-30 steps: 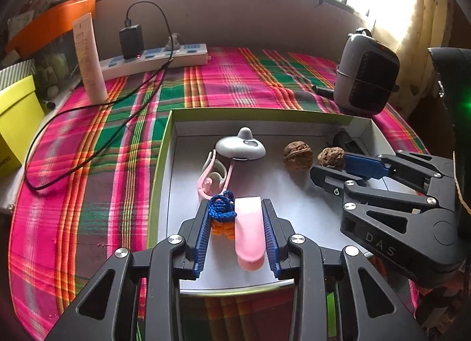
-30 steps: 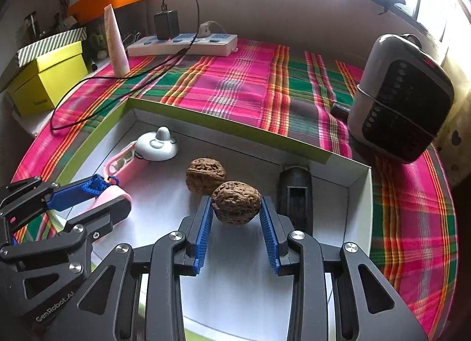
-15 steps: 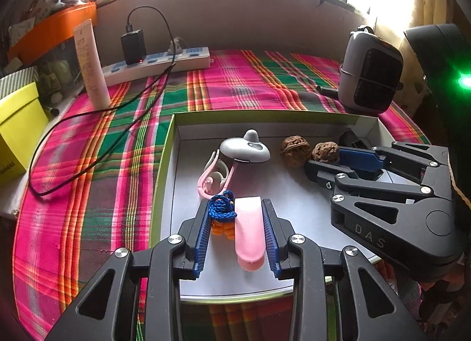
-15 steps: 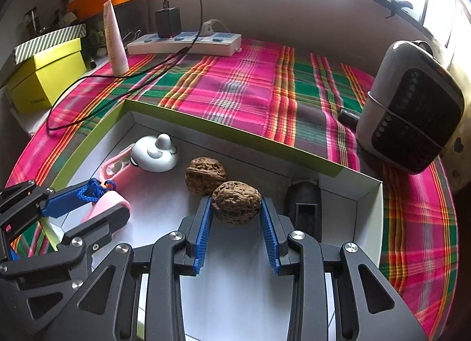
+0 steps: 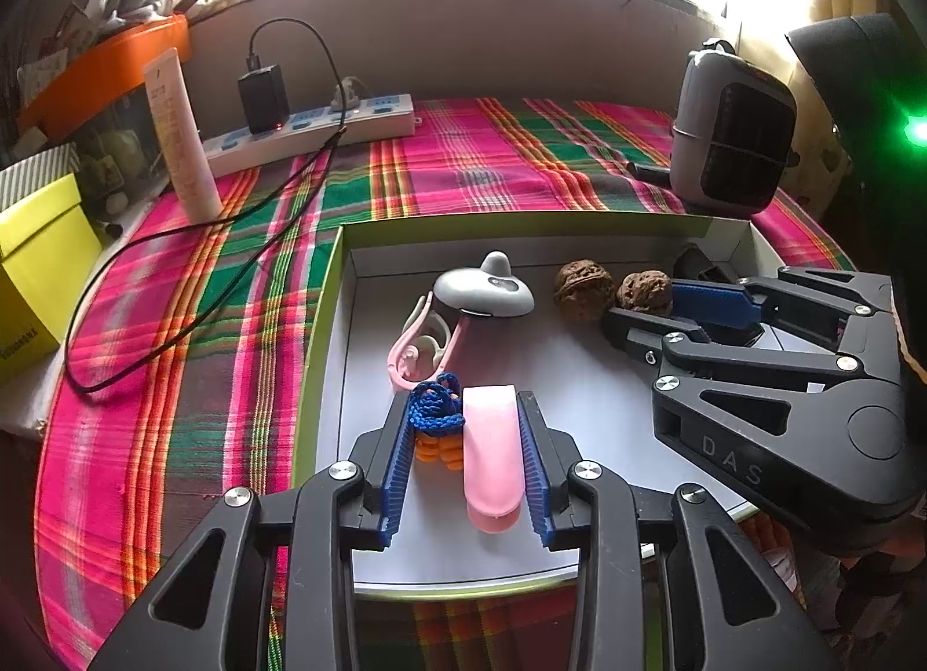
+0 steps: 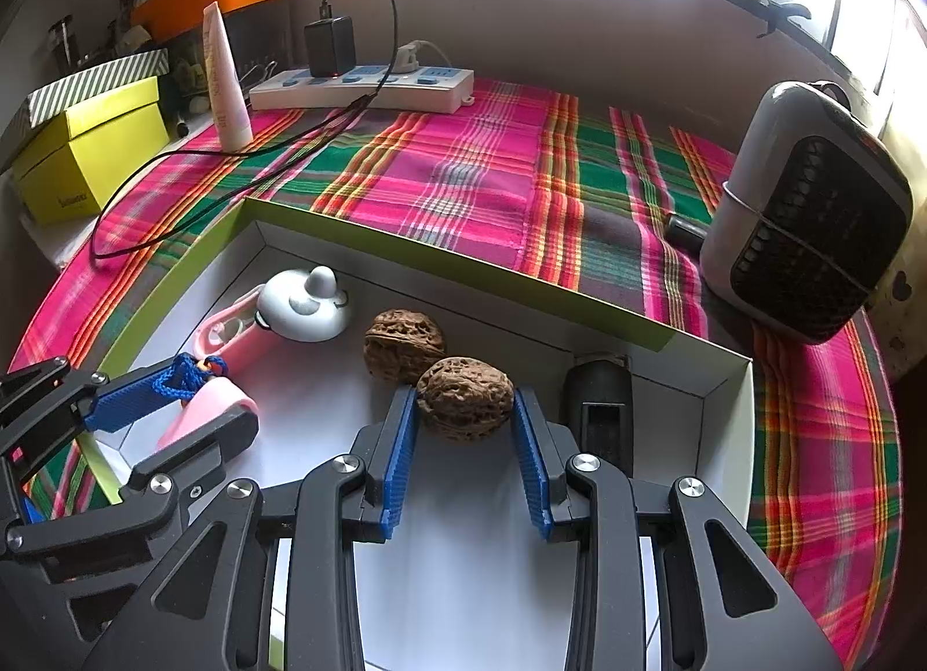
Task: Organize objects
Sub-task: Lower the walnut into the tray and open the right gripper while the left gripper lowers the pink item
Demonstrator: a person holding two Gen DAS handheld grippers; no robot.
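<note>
While both grippers keep their places from a second ago, the right gripper (image 6: 465, 410) holds one walnut (image 6: 465, 397) narrowly beside the second walnut (image 6: 404, 343) near the tray's (image 6: 440, 261) far edge. Toward its left edge, the left gripper (image 5: 465, 427) clamps a pink clip (image 5: 491, 451) with blue cord (image 5: 434, 404).

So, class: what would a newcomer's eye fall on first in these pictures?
Probably the bright pink-and-green plaid cloth, with the white tray lying on it. Inside the tray, the right gripper clamps a walnut, while the left gripper grips a pink clip with a blue cord.
</note>
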